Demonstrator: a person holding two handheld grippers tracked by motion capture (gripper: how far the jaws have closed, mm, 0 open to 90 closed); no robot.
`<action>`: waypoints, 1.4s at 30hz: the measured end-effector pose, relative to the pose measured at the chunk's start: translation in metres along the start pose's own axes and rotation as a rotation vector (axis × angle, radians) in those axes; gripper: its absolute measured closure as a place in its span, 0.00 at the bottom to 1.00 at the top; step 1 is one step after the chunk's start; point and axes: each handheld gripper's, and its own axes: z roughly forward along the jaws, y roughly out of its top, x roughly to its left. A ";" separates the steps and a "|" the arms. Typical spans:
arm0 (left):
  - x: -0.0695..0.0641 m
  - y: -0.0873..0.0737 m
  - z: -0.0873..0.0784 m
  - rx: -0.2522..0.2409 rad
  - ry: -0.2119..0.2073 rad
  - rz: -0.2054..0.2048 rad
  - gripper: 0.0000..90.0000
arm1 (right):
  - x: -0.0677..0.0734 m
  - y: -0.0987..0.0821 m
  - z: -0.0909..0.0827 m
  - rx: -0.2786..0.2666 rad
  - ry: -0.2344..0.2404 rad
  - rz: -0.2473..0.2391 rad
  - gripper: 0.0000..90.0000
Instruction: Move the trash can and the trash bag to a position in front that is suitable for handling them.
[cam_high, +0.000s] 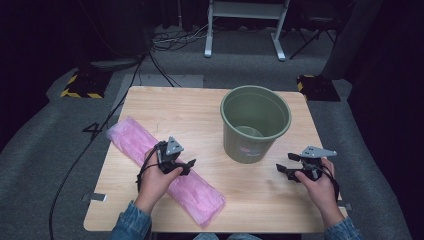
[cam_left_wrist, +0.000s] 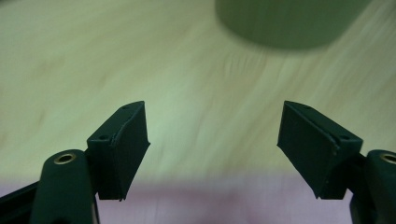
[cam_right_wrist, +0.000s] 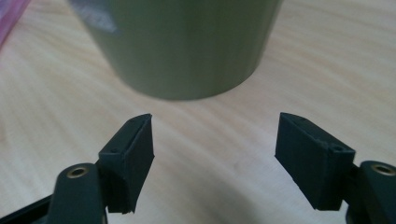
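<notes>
Left gripper (cam_high: 186, 167) sits over the pink plastic bag (cam_high: 165, 170), jaws spread wide, nothing between them. In its own view (cam_left_wrist: 215, 140) we see bare wood between the jaws and the pink bag (cam_left_wrist: 224, 205) just under them along the bottom edge; pads aren't touching it.

Right gripper (cam_high: 287, 169) is also wide open and empty, hovering over the table (cam_high: 200, 110) to the right of the green bucket (cam_high: 255, 123), near its base and not touching. In its own view (cam_right_wrist: 215, 140) the bucket wall (cam_right_wrist: 187, 46) is straight ahead, close, with only tabletop between the jaws.

Bucket stands upright, on the right half of the table. Inside we see a pale patch at the bottom; can't tell what it is. There's a small label on the outer wall near the base.

Bag lies flat, well left of the bucket, running diagonally from the far left toward the near edge. One corner of it shows at top left in the right gripper view (cam_right_wrist: 11, 16).
</notes>
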 end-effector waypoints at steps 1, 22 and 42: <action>0.000 0.000 0.000 0.000 0.000 0.000 0.27 | 0.000 0.000 0.000 0.000 0.000 0.000 0.31; 0.032 0.055 0.095 0.003 0.018 -0.051 0.29 | -0.060 0.053 0.043 -0.046 -0.065 -0.019 0.29; -0.006 0.038 0.070 0.073 -0.045 0.075 0.46 | -0.040 0.044 0.042 -0.109 0.004 -0.016 0.54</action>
